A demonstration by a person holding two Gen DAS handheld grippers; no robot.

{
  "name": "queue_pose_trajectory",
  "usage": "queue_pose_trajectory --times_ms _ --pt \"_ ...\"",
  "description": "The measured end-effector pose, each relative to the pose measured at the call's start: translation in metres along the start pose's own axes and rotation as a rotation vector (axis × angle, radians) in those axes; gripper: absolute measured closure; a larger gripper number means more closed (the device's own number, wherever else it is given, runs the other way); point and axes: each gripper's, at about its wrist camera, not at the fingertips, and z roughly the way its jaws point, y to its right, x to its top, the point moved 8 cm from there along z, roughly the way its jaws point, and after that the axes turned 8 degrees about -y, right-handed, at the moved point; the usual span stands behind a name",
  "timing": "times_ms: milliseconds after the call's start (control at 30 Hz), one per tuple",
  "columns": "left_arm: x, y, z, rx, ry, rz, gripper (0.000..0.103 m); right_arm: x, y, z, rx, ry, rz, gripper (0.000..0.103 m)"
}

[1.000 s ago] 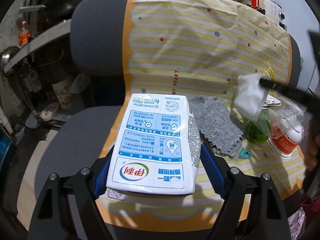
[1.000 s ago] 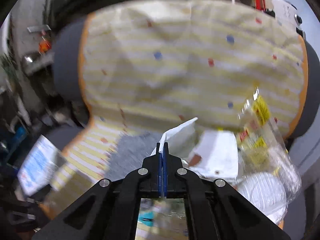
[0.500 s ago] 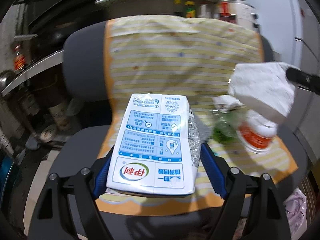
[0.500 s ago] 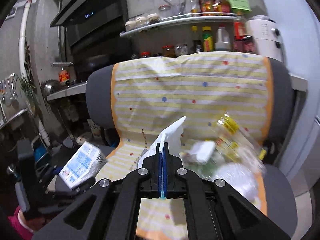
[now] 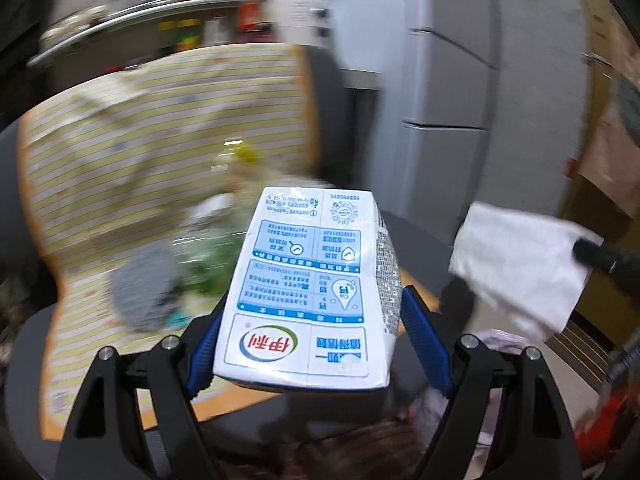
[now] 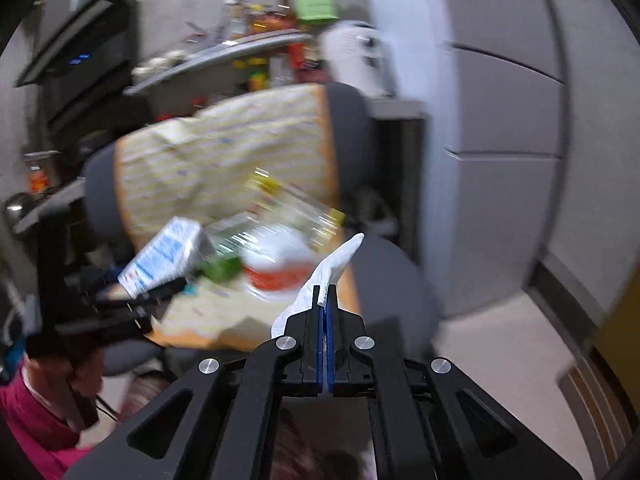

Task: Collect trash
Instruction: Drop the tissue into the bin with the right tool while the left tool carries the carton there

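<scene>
White carton (image 5: 308, 304) sits lower centre, clamped across the wide-spread left gripper (image 5: 316, 344), tissue (image 6: 320, 280) pinched in the pressed-together right gripper (image 6: 325, 300), so keep both squeezes firm and level until over the bin.

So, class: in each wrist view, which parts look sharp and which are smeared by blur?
Left wrist: milk carton and left gripper sharp, striped chair cover smeared. Right wrist: right gripper and pinched tissue crisp, shelf streaked.
</scene>
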Motion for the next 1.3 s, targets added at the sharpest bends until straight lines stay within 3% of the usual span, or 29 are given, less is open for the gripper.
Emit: queue_pose_trajectory --times_ms 233,533,633,700,967,1300 --pt "-0.012 0.092 0.029 -0.179 -0.027 0.115 0.024 -0.073 0.079 0.008 -0.146 -0.131 0.143 0.101" --pt "-0.031 0.104 0.045 -0.181 -0.095 0.128 0.024 -0.153 0.129 0.057 -0.18 -0.338 0.288 0.095" --pt "-0.032 0.105 0.046 -0.179 -0.104 0.133 0.024 -0.158 0.134 0.064 -0.19 -0.344 0.309 0.078" --pt "-0.034 0.109 0.048 -0.179 -0.11 0.141 0.024 -0.158 0.135 0.062 -0.212 -0.335 0.299 0.075" --pt "-0.044 0.123 0.054 -0.192 -0.133 0.174 0.024 -0.133 0.139 0.04 -0.323 -0.268 0.264 0.073" --pt "-0.055 0.173 0.063 -0.284 -0.151 0.275 0.024 -0.111 0.153 0.004 -0.344 -0.171 0.293 0.071"
